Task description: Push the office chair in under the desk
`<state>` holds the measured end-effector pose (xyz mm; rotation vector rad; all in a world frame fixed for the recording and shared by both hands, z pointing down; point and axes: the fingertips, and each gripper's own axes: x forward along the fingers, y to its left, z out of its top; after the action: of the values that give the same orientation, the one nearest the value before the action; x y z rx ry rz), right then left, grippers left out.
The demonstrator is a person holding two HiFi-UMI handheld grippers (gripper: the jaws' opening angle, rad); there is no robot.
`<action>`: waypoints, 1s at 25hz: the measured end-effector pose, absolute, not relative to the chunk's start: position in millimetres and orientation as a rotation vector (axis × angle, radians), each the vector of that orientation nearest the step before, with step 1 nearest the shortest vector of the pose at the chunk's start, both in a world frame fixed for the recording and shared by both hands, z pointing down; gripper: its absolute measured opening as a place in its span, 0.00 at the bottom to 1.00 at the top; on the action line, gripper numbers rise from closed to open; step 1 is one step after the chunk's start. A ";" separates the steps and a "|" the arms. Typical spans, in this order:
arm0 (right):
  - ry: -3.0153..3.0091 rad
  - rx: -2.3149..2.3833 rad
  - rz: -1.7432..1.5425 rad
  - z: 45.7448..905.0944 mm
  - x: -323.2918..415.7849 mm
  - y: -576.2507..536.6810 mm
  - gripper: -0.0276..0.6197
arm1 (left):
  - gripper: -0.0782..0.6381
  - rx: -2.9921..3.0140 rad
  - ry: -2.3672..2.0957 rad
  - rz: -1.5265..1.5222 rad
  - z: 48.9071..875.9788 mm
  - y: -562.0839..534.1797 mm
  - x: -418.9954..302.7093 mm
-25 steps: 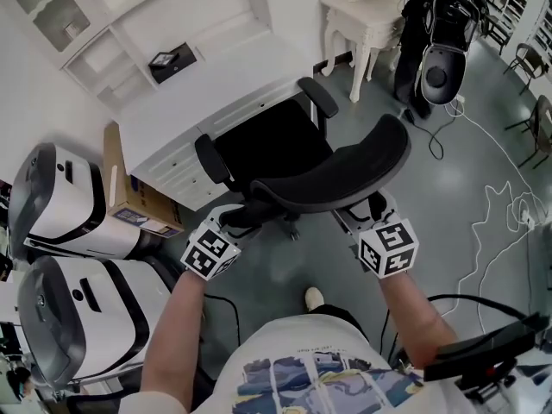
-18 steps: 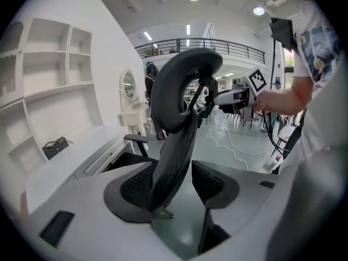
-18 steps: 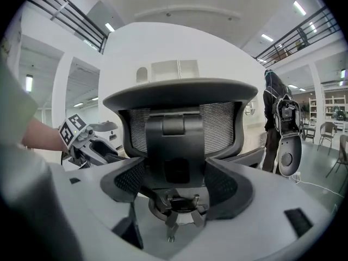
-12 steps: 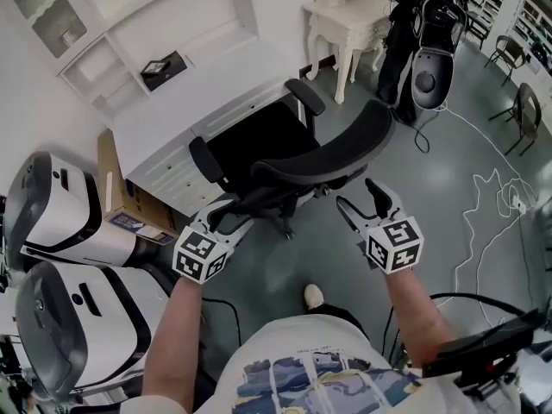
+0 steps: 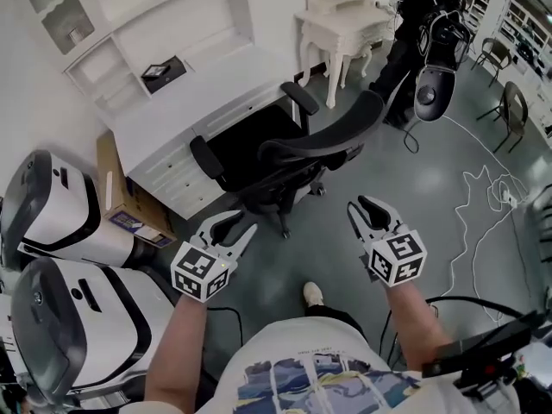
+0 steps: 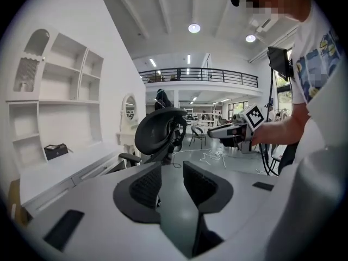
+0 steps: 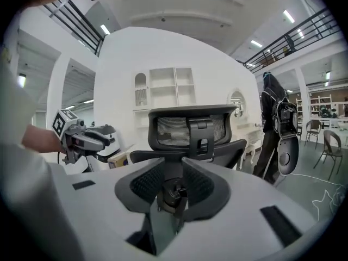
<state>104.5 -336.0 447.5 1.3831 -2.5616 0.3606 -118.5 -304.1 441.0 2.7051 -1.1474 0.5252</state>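
The black mesh office chair [image 5: 321, 143] stands with its seat partly under the white desk [image 5: 195, 95], its backrest towards me. Both grippers hang clear of it, over the grey floor. My left gripper [image 5: 235, 223] is below the chair's left side, and its jaws are closing with nothing between them. To the right, my right gripper [image 5: 362, 203] is also closing on nothing. In the left gripper view the chair [image 6: 158, 131] is well ahead of the fingers [image 6: 147, 185]. The right gripper view faces the chair's back [image 7: 191, 126] squarely from a distance.
White shelving rises behind the desk, and a small white side table [image 5: 343, 17] stands to its right. Two white machines [image 5: 59, 207] and a cardboard box [image 5: 128, 198] crowd the left. Black equipment [image 5: 434, 60] and loose cables [image 5: 483, 198] lie at the right. A shoe [image 5: 312, 295] is below.
Both grippers have come off the chair's backrest and drawn back towards me, their jaws narrowing. The chair now sits farther away, closer in to the desk.
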 end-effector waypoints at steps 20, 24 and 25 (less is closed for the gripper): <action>-2.609 1.215 0.396 437.4 46.5 -172.6 0.08 | 0.13 2.742 -1.029 0.375 408.3 -144.3 -114.8; -2.614 1.179 0.393 438.4 39.1 -148.1 0.08 | 0.13 2.749 -1.015 0.351 405.2 -121.7 -114.7; -2.615 1.170 0.390 439.0 37.8 -142.3 0.08 | 0.13 2.749 -1.012 0.349 405.1 -116.4 -114.8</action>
<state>37.8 -142.3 439.0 1.1695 -2.6150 0.3903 -114.8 -116.4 405.1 2.7492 -1.0121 0.3486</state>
